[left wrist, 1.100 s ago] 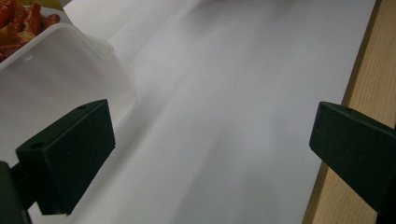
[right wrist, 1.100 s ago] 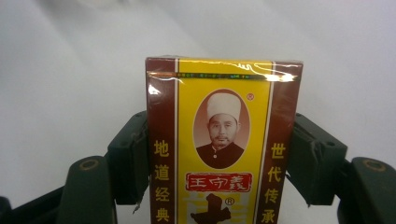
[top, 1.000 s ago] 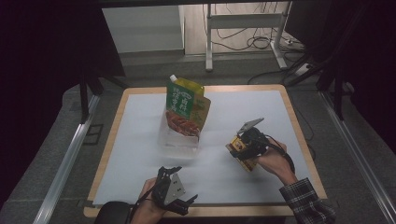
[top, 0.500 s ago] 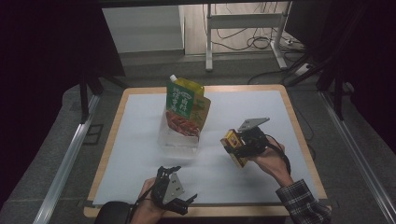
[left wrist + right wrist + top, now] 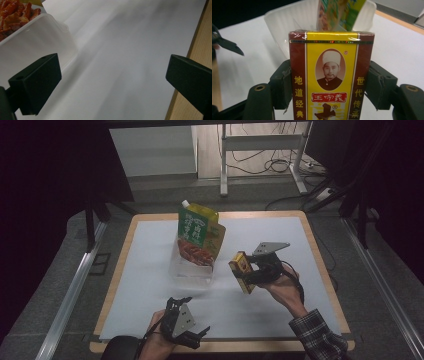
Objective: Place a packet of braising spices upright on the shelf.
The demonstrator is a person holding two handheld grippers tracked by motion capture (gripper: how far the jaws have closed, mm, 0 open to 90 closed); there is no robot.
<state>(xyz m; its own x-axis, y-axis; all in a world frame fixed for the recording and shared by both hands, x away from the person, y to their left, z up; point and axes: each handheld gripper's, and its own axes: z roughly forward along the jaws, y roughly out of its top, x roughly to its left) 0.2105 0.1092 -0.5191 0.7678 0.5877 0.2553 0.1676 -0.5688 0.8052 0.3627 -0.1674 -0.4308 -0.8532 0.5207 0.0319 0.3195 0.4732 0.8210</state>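
A yellow and maroon box (image 5: 241, 271) with a portrait on its front (image 5: 330, 67) stands upright between the jaws of my right gripper (image 5: 248, 273), which is shut on its two sides and holds it above the white sheet, right of centre. A clear plastic container (image 5: 191, 270) sits mid-table and holds a green pouch (image 5: 195, 223) and an orange food pouch (image 5: 201, 249) standing up. In the right gripper view the container (image 5: 287, 22) lies just beyond the box. My left gripper (image 5: 183, 321) rests near the front edge, open and holding nothing (image 5: 112, 77), with the container's corner (image 5: 32, 45) to its left.
A white sheet (image 5: 280, 235) covers the wooden table (image 5: 320, 270), whose edge strip shows at the right in the left gripper view (image 5: 200, 37). A desk frame (image 5: 260, 155) and cables stand on the floor beyond. Metal rails (image 5: 75, 280) run along both sides.
My right gripper has risen and moved left toward the container with the box still in its jaws. The left gripper has stayed put.
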